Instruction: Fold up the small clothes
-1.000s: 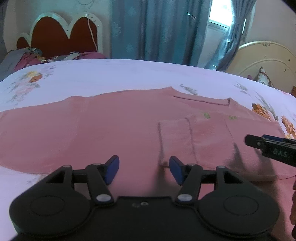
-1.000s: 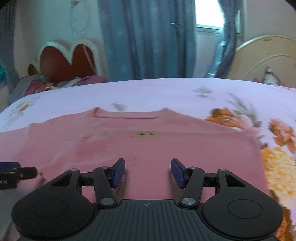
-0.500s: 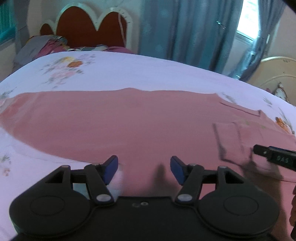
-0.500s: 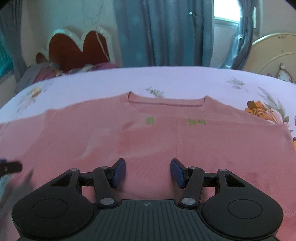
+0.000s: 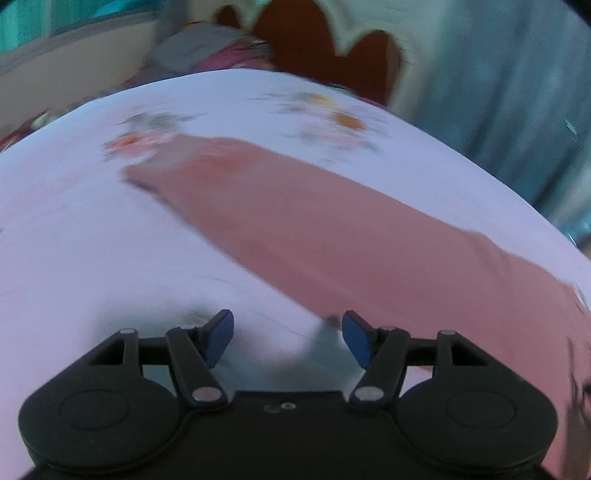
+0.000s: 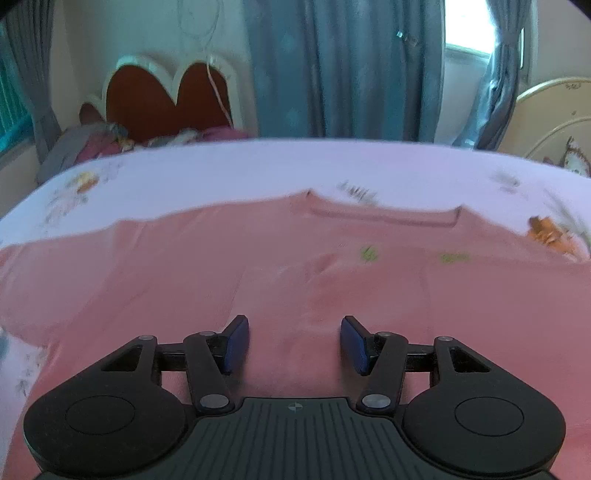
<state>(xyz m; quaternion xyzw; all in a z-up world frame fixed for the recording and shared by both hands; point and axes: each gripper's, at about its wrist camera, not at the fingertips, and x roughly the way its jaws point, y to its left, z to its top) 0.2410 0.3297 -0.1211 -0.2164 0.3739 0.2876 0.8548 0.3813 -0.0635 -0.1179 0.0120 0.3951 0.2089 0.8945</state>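
Garment: a pink long-sleeved top (image 6: 332,288) lies flat on the bed, front up, neckline (image 6: 384,218) toward the far side and two small green marks (image 6: 369,254) just below it.
Sleeve: one long pink sleeve (image 5: 295,229) stretches out across the sheet in the left wrist view, running from the body at lower right to its cuff end (image 5: 136,177) at upper left; the view is smeared, so the cuff's edge is only roughly readable.
Bed: a pale lilac sheet (image 6: 258,166) with printed flowers, an orange one (image 6: 550,230) showing past the top's right shoulder.
Left gripper (image 5: 288,338): jaws apart with nothing between the blue pads; it hangs over bare sheet just beside the sleeve's near edge, the right pad (image 5: 354,338) close to the pink cloth, though contact cannot be judged.
Right gripper (image 6: 293,345): jaws apart and empty, poised over the body of the top, below the neckline, with pink fabric showing in the gap between its pads (image 6: 236,343).
Background: a heart-shaped red headboard (image 6: 166,99) with a cream border, blue curtains (image 6: 332,66), a bright window (image 6: 469,33) and a heap of clothes (image 6: 88,147) at the head of the bed.
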